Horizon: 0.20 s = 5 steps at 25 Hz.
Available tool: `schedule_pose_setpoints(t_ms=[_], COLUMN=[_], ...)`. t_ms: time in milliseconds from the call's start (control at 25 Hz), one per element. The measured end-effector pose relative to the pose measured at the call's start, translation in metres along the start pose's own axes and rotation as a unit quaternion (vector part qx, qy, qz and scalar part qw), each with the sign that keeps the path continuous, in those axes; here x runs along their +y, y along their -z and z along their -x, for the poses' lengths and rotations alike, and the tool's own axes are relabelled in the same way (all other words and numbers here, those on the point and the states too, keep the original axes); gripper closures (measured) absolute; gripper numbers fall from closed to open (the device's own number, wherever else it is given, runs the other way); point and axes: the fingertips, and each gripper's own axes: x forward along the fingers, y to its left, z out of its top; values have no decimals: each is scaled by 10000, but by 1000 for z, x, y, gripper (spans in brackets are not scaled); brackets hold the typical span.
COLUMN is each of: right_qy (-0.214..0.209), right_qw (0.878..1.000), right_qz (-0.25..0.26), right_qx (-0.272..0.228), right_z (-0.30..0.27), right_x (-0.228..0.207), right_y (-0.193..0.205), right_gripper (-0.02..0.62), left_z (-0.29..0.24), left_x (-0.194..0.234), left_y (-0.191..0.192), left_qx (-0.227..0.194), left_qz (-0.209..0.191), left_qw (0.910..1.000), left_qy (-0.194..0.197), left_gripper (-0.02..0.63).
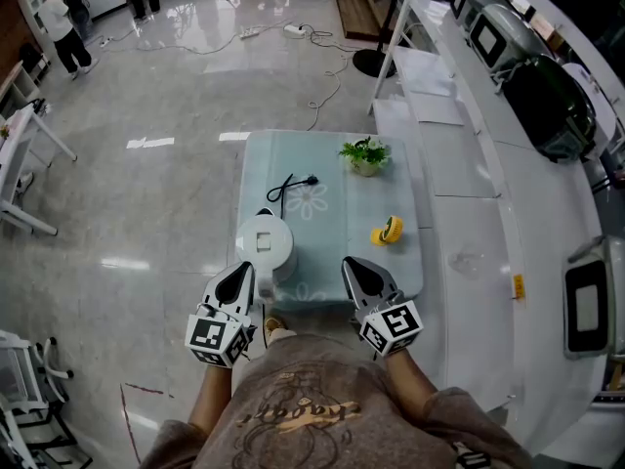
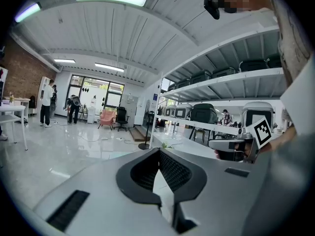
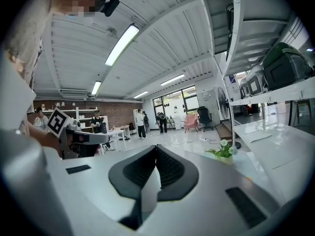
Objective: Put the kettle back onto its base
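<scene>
In the head view a white kettle [image 1: 266, 245] stands near the front left of the pale green table [image 1: 342, 203]. A black cord with its plug [image 1: 293, 186] lies just behind it. Whether the base is under the kettle I cannot tell. My left gripper [image 1: 241, 272] is held level just in front of the kettle and to its left, jaws shut and empty. My right gripper [image 1: 351, 264] hovers over the table's front edge to the kettle's right, shut on nothing. The left gripper [image 2: 158, 151] and the right gripper [image 3: 156, 147] each show closed tips in their own views, and neither view shows the kettle.
A small potted plant [image 1: 366, 154] stands at the table's far side and a yellow tape roll [image 1: 389, 230] lies at its right. White shelves with dark appliances [image 1: 547, 106] run along the right. People stand far off on the shiny floor [image 1: 146, 86].
</scene>
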Motion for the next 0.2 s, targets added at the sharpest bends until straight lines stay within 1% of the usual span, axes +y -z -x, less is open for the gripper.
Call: schedule_pose_setpoints(t_ms=[200], right_qy=[-16], right_qw=[10000], right_qz=[29], right_qx=[42], right_z=[-2], right_x=[2], right_y=[-1], right_gripper=[598], left_z=[0], left_x=[0], left_y=[-5], left_qx=[24], left_qz=[84], left_qw=[10000], left_qy=[-4], left_gripper=[584])
